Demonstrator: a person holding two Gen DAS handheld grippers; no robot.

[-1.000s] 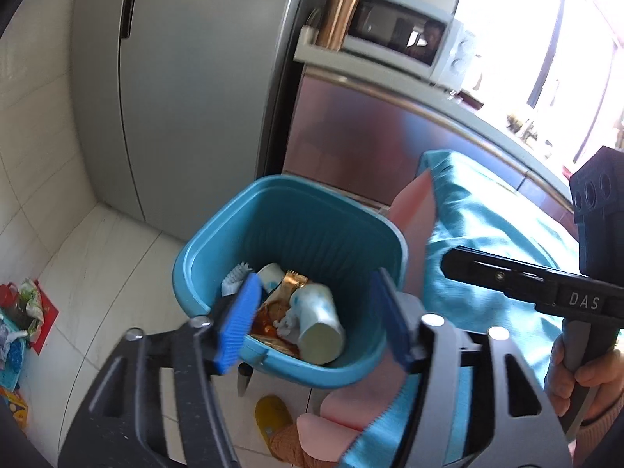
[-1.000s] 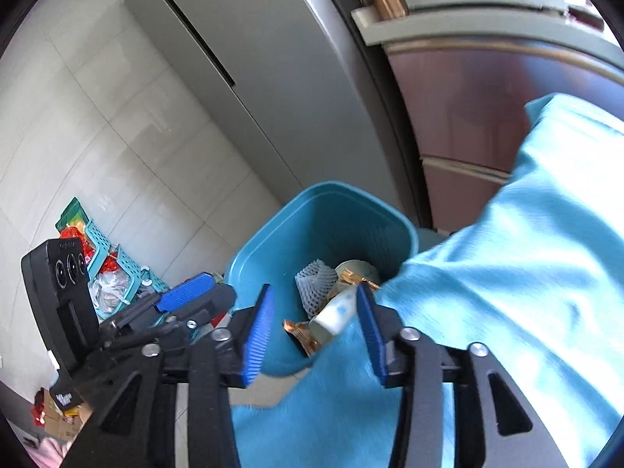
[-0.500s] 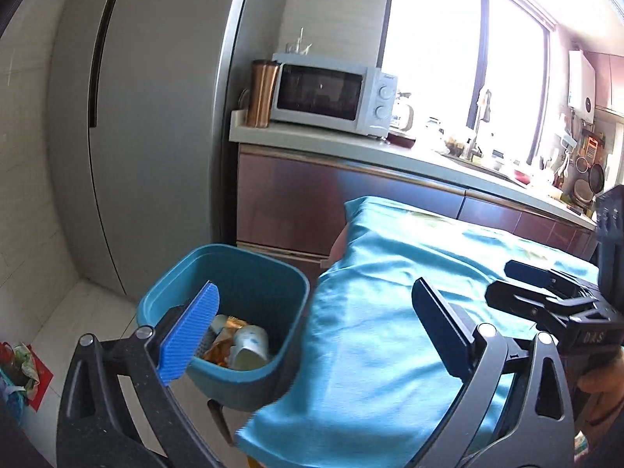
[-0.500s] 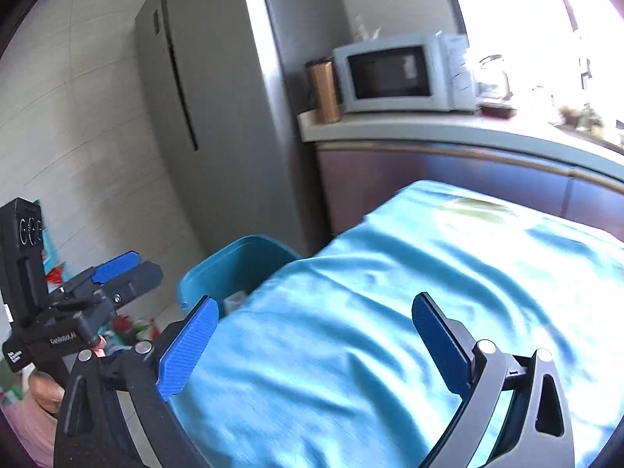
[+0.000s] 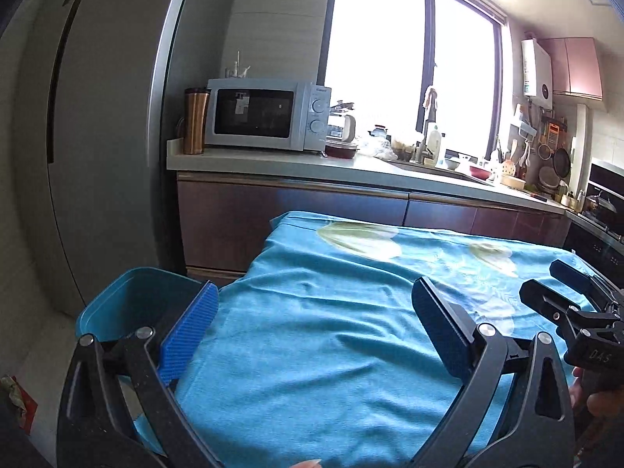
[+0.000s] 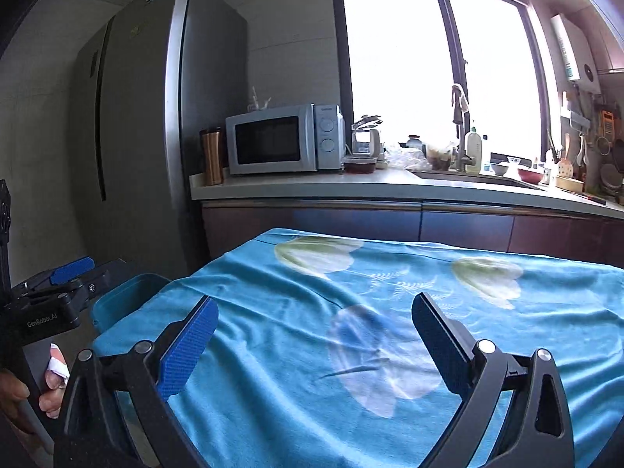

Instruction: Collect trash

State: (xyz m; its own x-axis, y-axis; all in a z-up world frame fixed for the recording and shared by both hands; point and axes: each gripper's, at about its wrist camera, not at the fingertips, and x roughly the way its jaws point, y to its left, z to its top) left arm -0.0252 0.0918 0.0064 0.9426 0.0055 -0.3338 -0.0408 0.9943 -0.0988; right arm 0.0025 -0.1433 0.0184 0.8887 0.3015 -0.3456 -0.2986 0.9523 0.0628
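Observation:
The teal trash bin point(image 5: 128, 292) stands on the floor at the table's left end; its inside is hidden from here. It also shows in the right wrist view point(image 6: 128, 296), partly behind the cloth. My left gripper point(image 5: 316, 331) is open and empty above the blue flowered tablecloth point(image 5: 331, 312). My right gripper point(image 6: 312, 335) is open and empty above the same tablecloth point(image 6: 390, 292). The right gripper also shows at the right edge of the left wrist view point(image 5: 577, 304); the left gripper shows at the left edge of the right wrist view point(image 6: 58, 284). No loose trash shows on the cloth.
A tall grey fridge point(image 5: 97, 117) stands behind the bin. A counter point(image 5: 351, 163) runs along the back with a microwave point(image 5: 265, 113), a copper tumbler point(image 5: 195, 121), a sink and dishes. Coloured wrappers point(image 5: 15, 394) lie on the floor at far left.
Both grippers have lifted away from the bin and swung right to level over the table. Both have opened wider. The trash in the bin has gone out of sight.

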